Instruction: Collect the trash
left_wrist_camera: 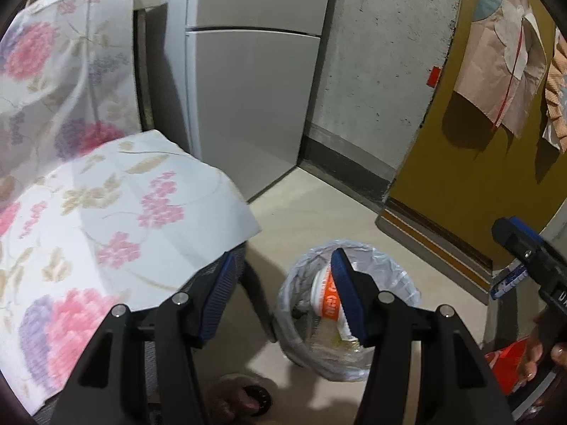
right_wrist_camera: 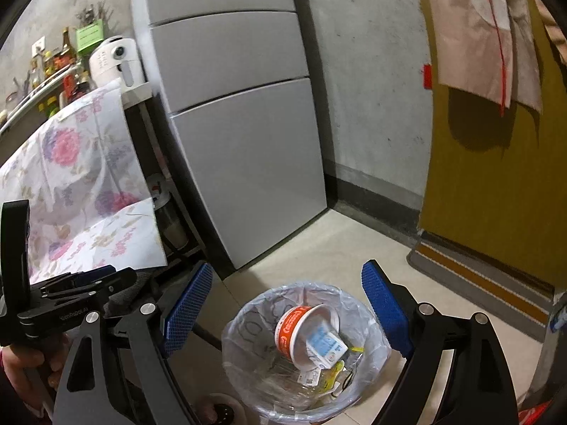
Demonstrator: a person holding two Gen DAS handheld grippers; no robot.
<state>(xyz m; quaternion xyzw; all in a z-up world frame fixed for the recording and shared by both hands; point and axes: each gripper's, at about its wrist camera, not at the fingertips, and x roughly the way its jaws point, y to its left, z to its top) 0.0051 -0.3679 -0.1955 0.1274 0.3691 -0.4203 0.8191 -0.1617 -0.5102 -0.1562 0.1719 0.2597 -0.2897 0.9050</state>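
Observation:
A small bin with a clear plastic liner (right_wrist_camera: 248, 310) stands on the floor below both grippers. In it an orange-and-white paper cup (right_wrist_camera: 296, 329) lies on its side with a blue-and-white wrapper (right_wrist_camera: 324, 345) in its mouth, over other clear and yellow scraps. My right gripper (right_wrist_camera: 287, 269) hovers above the bin, open, with nothing between its blue pads. My left gripper (left_wrist_camera: 283, 258) is open too and holds nothing; its right finger (left_wrist_camera: 349, 294) partly hides the cup (left_wrist_camera: 327, 297) in the bin liner (left_wrist_camera: 400, 279). Each gripper shows at the edge of the other's view.
A grey fridge (right_wrist_camera: 241, 134) stands behind the bin. A chair under floral cloth (left_wrist_camera: 106, 219) is close on the left. A yellow door (right_wrist_camera: 496, 194) with hanging cloths and a doormat (right_wrist_camera: 478, 283) lie to the right. A slippered foot (left_wrist_camera: 244, 398) is beside the bin.

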